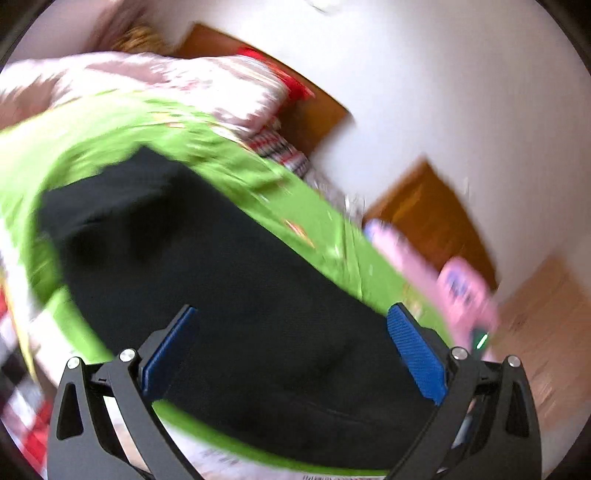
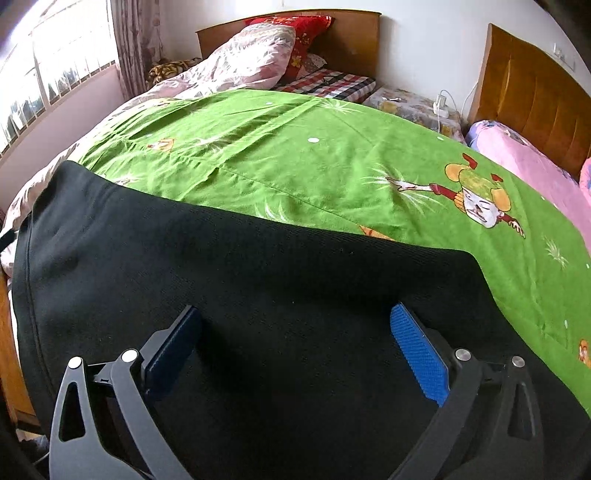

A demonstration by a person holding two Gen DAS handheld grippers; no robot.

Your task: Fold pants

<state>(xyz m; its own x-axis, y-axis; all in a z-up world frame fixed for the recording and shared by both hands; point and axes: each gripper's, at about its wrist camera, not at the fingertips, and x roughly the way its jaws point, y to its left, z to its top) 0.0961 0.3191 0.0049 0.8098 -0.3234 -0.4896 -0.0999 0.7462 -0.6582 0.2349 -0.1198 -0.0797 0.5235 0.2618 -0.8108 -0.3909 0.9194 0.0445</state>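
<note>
Black pants (image 2: 258, 288) lie spread flat on a green cartoon-print sheet (image 2: 295, 155) that covers the bed. My right gripper (image 2: 293, 314) hovers close over the pants with its blue pads wide apart and nothing between them. The left wrist view is blurred and tilted. In it the black pants (image 1: 207, 258) fill the middle and my left gripper (image 1: 291, 314) stands open above them, with its blue pads (image 1: 417, 354) far apart and no cloth pinched.
A pink quilt (image 2: 240, 59) and a red pillow (image 2: 303, 33) are heaped at the wooden headboard (image 2: 354, 37). On the right stand a second bed with pink bedding (image 2: 524, 162) and a nightstand (image 2: 413, 103) holding a charger. A window (image 2: 48, 74) runs along the left.
</note>
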